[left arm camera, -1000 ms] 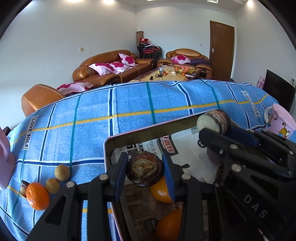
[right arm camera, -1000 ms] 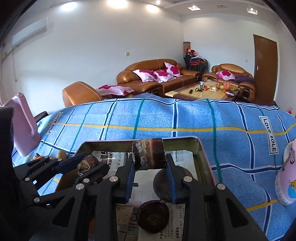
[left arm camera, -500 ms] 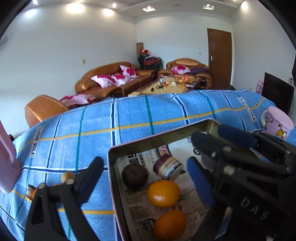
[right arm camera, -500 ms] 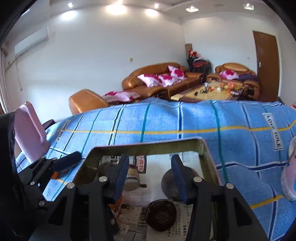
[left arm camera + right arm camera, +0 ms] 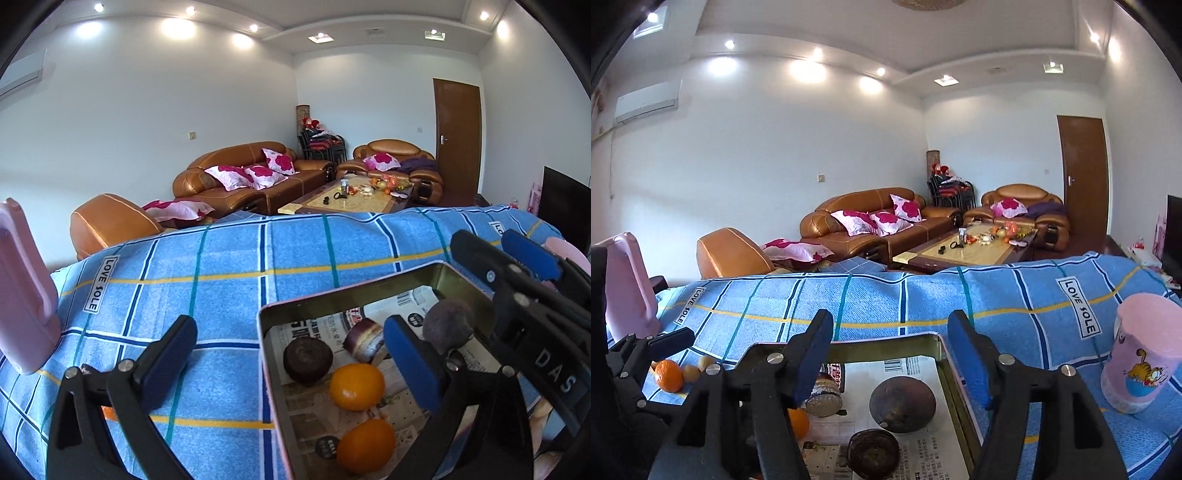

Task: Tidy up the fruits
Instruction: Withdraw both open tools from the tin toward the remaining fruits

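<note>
Here, both grippers hung wide apart and empty over the tray.
The left gripper (image 5: 291, 354) and right gripper (image 5: 892, 350) gripped nothing; the metal tray (image 5: 266, 332) on the blue cloth (image 5: 221, 266) held two oranges (image 5: 356, 386) and dark fruits (image 5: 902, 404); another orange (image 5: 668, 374) lay outside it.

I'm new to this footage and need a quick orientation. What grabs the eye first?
The metal tray on the blue checked cloth, lined with newspaper and holding two oranges and dark fruits. Both grippers, left and right, hang open over it. A pink cup stands on the right.
</note>
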Motion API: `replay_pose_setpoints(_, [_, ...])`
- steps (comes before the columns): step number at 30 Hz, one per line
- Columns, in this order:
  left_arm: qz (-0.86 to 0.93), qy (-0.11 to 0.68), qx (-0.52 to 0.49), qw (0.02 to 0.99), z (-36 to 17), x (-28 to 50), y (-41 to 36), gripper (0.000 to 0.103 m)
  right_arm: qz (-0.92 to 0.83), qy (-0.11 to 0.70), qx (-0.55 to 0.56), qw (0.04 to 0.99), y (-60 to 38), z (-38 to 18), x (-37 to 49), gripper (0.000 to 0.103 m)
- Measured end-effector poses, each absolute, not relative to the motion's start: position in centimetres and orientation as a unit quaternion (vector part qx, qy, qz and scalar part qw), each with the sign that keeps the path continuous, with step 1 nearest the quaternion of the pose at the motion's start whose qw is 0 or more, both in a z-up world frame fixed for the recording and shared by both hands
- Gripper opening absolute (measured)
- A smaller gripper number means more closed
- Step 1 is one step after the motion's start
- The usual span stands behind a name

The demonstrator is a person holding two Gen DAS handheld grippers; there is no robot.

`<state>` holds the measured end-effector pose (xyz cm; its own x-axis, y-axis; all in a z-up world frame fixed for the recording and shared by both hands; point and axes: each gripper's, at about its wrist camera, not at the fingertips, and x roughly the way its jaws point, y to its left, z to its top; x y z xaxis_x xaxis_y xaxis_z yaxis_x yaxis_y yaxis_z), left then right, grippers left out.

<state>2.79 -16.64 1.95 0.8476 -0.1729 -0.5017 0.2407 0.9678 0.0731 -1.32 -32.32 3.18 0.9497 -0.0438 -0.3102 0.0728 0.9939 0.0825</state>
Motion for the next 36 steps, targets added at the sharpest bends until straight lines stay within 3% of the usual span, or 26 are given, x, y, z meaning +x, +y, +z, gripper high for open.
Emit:
replay_pose_setpoints(14, [-0.089,0.257,0.052,0.961,1.7,0.9,-14.1,0.103,-0.061,0.142,0.009,0.988,-30.9,3.4,-3.0,0.066])
replay_pose_setpoints(36, [-0.061,0.239,0.091,0.965,2.6,1.6,-6.3,0.103,-0.058,0.171,0.069,0.981,-27.1,4.8,-3.8,0.066])
